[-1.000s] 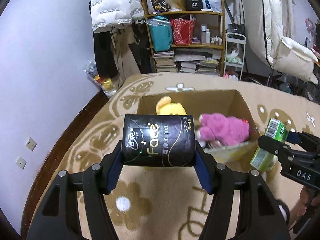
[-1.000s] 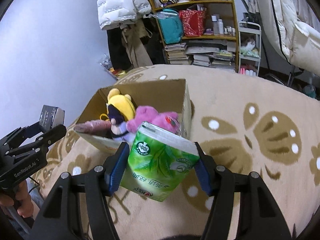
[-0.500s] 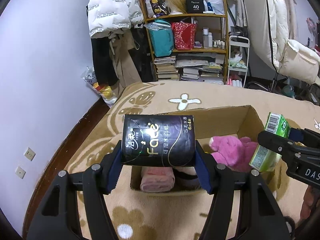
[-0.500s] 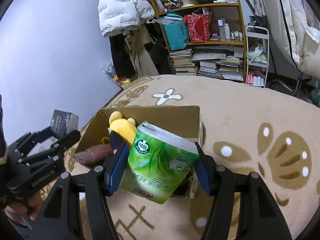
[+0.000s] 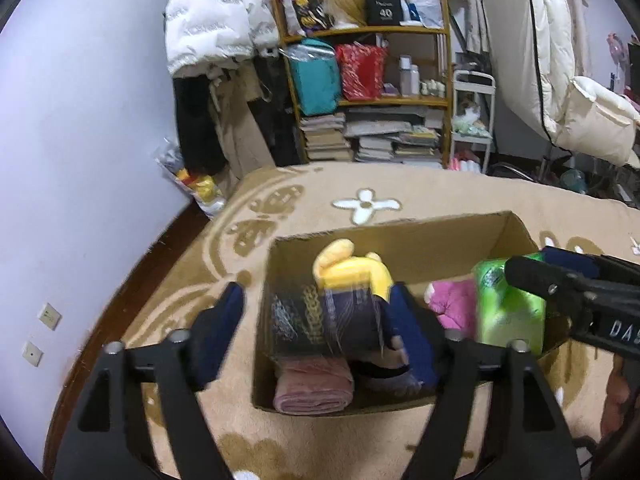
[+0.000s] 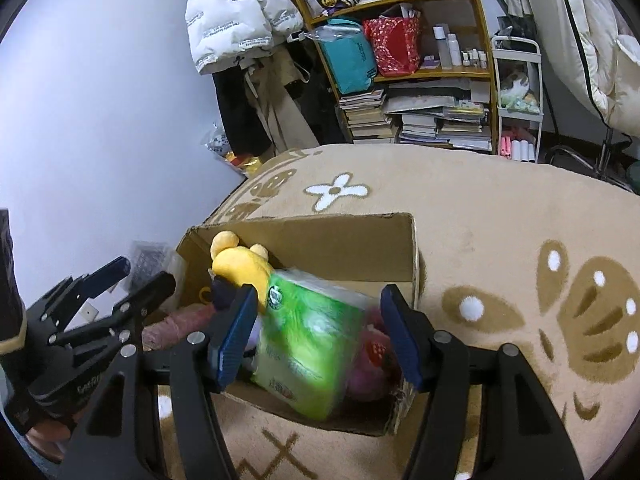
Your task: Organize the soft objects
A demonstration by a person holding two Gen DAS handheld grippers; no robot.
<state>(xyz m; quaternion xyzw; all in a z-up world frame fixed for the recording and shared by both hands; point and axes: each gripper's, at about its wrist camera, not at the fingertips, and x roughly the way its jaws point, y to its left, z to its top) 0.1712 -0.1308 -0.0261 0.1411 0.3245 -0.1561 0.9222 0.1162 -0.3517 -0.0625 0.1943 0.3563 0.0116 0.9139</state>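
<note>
Both grippers are hanging above an open cardboard box (image 5: pixel 404 240) that is standing on a beige carpet (image 5: pixel 420 192) with brown patterns and white flowers.

The left gripper (image 5: pixel 320 328) is standing with its jaws spread wide and is grasping nothing. The black tissue pack (image 5: pixel 320 320) is blurred by motion between the blue pads, touching neither of them clearly – it is over the left part of the box, in front of a yellow plush toy (image 5: pixel 352 266) and above a rolled pink towel (image 5: pixel 314 388) that is lying at the near wall of the box.

The right gripper (image 6: pixel 316 336) is also released: its blue pads are apart, and the green tissue pack (image 6: pixel 308 340) is sitting blurred and tilted between them. Its left edge is close to the left pad, and a gap is showing on the right side. I cannot tell if the pack is touching the left pad. The pack is over the right part of the box, over a pink plush toy (image 5: pixel 452 300) – in the right wrist view only a small part of this toy is showing beside the pack.

Behind the carpet a wooden shelf (image 6: pixel 420 76) is holding books, bags and bottles, and a white puffy jacket (image 5: pixel 216 16) is hanging next to it on the lilac wall (image 5: pixel 80 140).
</note>
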